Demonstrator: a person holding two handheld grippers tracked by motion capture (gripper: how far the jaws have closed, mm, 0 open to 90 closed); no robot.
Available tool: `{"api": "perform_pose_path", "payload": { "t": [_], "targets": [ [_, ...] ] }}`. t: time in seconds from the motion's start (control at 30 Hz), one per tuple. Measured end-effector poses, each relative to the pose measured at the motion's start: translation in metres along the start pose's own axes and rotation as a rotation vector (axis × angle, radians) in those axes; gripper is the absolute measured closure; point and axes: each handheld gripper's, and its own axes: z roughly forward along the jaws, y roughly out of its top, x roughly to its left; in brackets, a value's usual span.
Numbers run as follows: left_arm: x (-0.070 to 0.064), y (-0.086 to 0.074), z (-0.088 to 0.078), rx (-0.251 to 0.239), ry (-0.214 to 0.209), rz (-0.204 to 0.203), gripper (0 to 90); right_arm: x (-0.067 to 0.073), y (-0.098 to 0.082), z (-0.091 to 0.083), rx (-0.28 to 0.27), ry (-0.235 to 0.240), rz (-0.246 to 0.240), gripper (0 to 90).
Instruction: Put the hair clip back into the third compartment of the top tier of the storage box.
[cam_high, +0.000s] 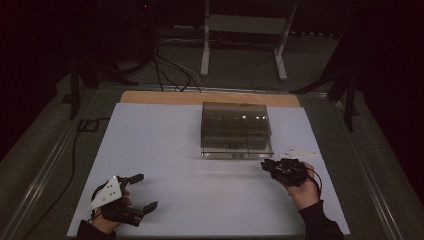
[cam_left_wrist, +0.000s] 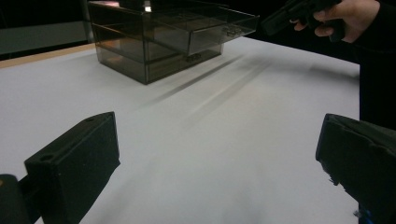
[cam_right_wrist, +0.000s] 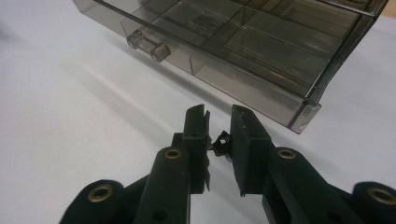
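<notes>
While grippers flank it, drawer box (cam_high: 235, 130) sits unobstructed.

drawer box (cam_high: 235, 131): smoky clear plastic, glossy | table (cam_high: 165, 165): white, matt, smooth; far edge bare wood | right gripper (cam_right_wrist: 218, 122): black matt plastic, brass-coloured rivets

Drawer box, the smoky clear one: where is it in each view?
High view: drawer box at centre, on the white sheet's far half.
Left gripper view: drawer box at the top, left of centre.
Right gripper view: drawer box across the top.
Shared landmark: the white sheet under it.
</notes>
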Motion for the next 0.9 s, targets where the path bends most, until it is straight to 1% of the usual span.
{"api": "perform_pose_path", "payload": {
  "t": [0.17, 0.43, 0.57, 0.9],
  "targets": [
    [0.001, 0.000, -0.001, -0.003, 0.002, -0.001, 0.6, 0.002, 0.002, -0.002, 0.000, -0.002, -0.005, 76.5],
    [0.000, 0.000, -0.001, -0.001, 0.003, 0.003, 0.6, 0.001, 0.005, -0.005, -0.009, 0.003, 0.004, 76.5],
    [0.001, 0.000, 0.000, -0.003, 0.002, -0.002, 0.6, 0.000, 0.008, -0.007, -0.013, 0.000, 0.001, 76.5],
    [0.001, 0.000, -0.001, -0.003, 0.003, 0.000, 0.6, 0.000, 0.019, -0.010, -0.031, -0.009, -0.013, 76.4]
  ]
}}
